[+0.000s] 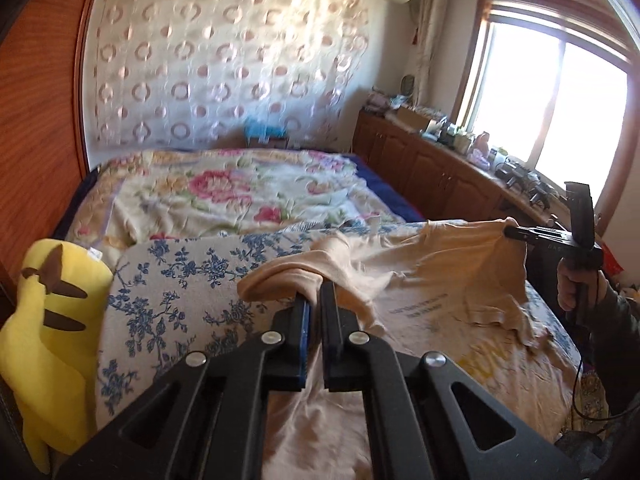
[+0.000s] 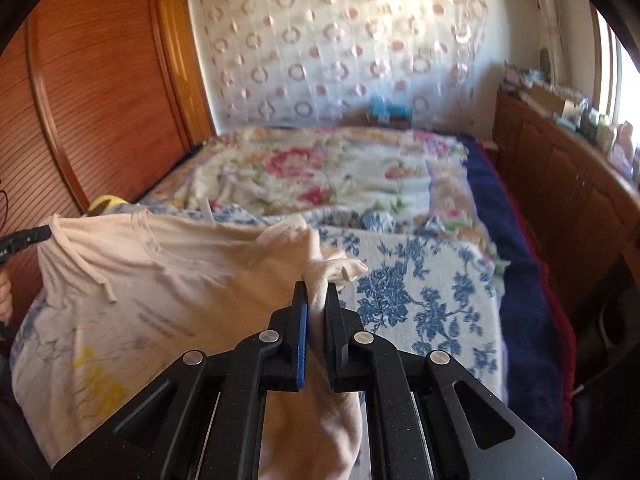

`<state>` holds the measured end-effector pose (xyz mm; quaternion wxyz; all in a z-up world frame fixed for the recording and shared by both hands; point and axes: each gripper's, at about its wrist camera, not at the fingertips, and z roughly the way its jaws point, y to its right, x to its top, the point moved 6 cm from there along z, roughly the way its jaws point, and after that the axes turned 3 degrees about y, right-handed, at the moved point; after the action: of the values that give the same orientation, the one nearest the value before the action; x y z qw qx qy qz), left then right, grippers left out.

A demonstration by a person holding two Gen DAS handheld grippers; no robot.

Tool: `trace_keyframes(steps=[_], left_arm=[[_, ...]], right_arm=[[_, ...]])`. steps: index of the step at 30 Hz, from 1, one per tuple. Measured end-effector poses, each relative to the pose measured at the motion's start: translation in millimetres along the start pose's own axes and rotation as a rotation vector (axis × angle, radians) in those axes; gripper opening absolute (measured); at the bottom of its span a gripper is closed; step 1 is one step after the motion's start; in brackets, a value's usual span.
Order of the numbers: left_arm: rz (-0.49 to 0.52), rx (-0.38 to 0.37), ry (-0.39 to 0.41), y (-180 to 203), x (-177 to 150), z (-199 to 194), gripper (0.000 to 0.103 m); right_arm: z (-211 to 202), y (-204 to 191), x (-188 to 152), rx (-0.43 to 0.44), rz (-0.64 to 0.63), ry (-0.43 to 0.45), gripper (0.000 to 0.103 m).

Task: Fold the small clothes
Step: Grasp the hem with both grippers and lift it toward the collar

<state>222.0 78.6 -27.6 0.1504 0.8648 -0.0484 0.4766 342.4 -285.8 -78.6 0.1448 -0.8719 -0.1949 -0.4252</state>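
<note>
A pale peach T-shirt (image 1: 432, 280) with small dark print and yellow lettering is held stretched over the blue-flowered blanket (image 1: 180, 280) on the bed. My left gripper (image 1: 315, 286) is shut on one bunched shoulder of it. My right gripper (image 2: 316, 286) is shut on the other shoulder. The shirt (image 2: 160, 288) hangs lifted between the two, collar towards the far side. The right gripper also shows in the left wrist view (image 1: 516, 232), and the left gripper's tip shows at the left edge of the right wrist view (image 2: 28, 238).
A yellow plush toy (image 1: 52, 312) lies at the bed's left edge by the wooden wardrobe (image 2: 100, 92). A floral quilt (image 1: 224, 192) covers the far bed. A wooden cabinet (image 1: 440, 168) with clutter stands under the window on the right.
</note>
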Motion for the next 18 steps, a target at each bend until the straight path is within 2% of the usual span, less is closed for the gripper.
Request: trace_keyframes(steps=[5,12,18], left_arm=[[0.018,0.004,0.055,13.9,-19.7,-38.1,0.0],[0.028,0.026,0.061,23.0,-62.6,-77.5,0.0],[0.031,0.045,0.106,30.3,-83.9,-132.0,0.0]], right_arm=[[-49.1,-17.6,-11.5,0.001,-0.026,0.055,0.004],[-86.9,-33.8,-54.7,-0.027,-0.026,0.054,0.004],[-133.5,-46.5,-70.6,-0.046,-0.014,0.089,0.004]])
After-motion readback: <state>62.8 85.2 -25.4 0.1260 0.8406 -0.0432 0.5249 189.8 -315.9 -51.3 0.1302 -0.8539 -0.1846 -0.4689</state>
